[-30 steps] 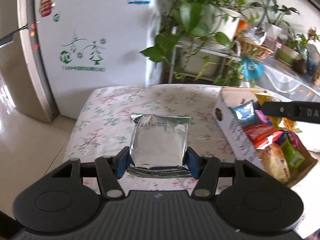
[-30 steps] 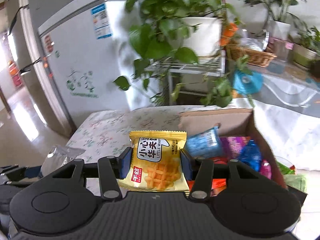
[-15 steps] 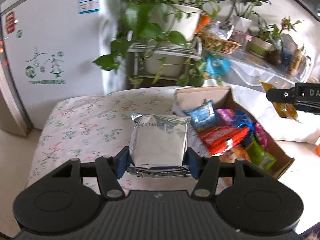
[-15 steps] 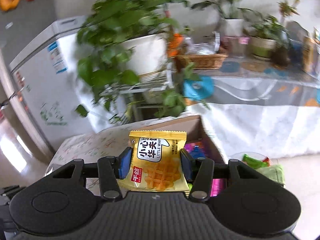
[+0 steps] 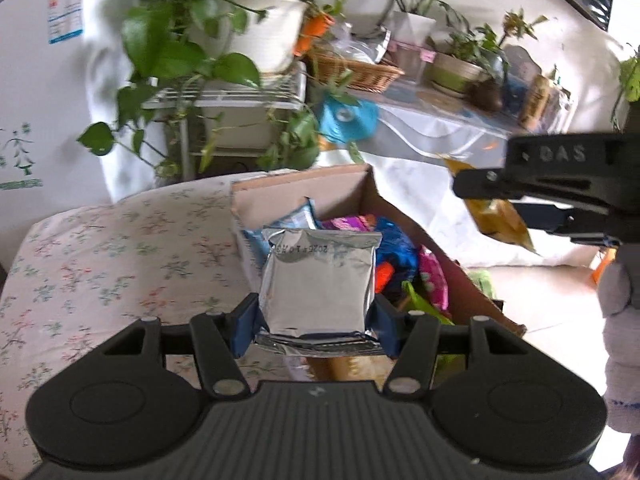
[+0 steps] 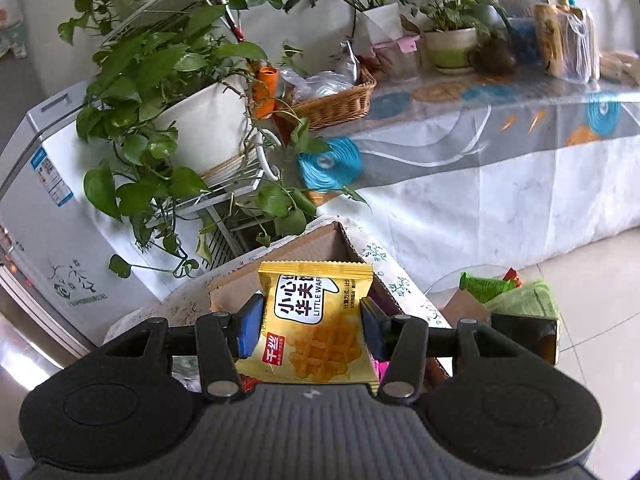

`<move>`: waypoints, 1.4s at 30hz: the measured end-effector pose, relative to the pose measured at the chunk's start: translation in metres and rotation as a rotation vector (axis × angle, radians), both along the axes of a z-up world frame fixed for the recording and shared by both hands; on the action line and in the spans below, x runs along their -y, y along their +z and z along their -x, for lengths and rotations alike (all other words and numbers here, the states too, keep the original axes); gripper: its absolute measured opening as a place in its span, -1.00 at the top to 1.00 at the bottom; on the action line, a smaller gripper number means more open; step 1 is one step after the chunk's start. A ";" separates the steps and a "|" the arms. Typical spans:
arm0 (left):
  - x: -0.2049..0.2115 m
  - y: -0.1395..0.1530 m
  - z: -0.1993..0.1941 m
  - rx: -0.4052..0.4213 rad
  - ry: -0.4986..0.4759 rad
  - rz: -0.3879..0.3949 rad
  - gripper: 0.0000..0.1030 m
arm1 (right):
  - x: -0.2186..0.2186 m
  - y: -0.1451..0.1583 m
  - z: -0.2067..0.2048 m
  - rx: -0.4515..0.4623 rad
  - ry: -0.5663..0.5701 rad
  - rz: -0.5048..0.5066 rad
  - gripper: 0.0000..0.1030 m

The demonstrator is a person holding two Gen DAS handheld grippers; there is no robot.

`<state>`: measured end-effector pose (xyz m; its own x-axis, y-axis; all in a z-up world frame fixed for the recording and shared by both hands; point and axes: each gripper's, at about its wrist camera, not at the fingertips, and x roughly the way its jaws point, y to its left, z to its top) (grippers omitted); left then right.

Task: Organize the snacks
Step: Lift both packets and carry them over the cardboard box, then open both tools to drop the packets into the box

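Observation:
My left gripper (image 5: 316, 318) is shut on a silver foil snack packet (image 5: 318, 280) and holds it above the near end of an open cardboard box (image 5: 404, 220) full of colourful snack packs. My right gripper (image 6: 312, 320) is shut on a yellow waffle snack packet (image 6: 316, 324), held above the same box (image 6: 316, 248). In the left wrist view the right gripper (image 5: 560, 188) appears at the right, raised beside the box, with the yellow packet (image 5: 500, 220) hanging below it.
The box sits on a table with a floral cloth (image 5: 112, 256). Behind it stand a plant rack (image 5: 224, 96), a white fridge (image 6: 44, 208) and a long covered table (image 6: 480, 152) with pots and a wicker basket (image 6: 332, 104). More snack packs (image 6: 516, 292) lie on the floor at right.
Both grippers have swung right with their packets. The left one now hangs over the box instead of the bare cloth. The right one has risen and points past the box's far wall.

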<state>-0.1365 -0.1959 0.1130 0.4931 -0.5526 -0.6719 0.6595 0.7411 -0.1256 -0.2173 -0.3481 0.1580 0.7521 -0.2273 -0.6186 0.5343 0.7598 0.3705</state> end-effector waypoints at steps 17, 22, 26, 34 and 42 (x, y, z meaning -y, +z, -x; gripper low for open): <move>0.034 -0.008 0.006 -0.023 -0.012 -0.072 -0.78 | 0.007 -0.010 -0.008 -0.028 -0.067 -0.067 -0.71; 0.027 -0.008 0.006 -0.050 0.027 -0.121 -0.83 | 0.007 -0.014 -0.006 -0.049 -0.079 -0.076 -0.83; 0.018 -0.012 0.005 -0.072 0.065 -0.154 -0.83 | 0.004 -0.015 -0.004 -0.075 -0.081 -0.053 -0.87; -0.001 -0.015 -0.006 -0.109 0.153 -0.181 -0.84 | -0.005 -0.021 -0.001 -0.188 -0.089 0.031 -0.94; -0.015 -0.010 -0.015 -0.101 0.230 -0.186 -0.84 | -0.026 -0.028 0.000 -0.306 -0.052 0.147 -1.00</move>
<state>-0.1216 -0.1811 0.1026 0.5169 -0.2969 -0.8029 0.4626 0.8860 -0.0297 -0.2170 -0.3224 0.1296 0.5217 -0.3639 -0.7716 0.6435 0.7617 0.0758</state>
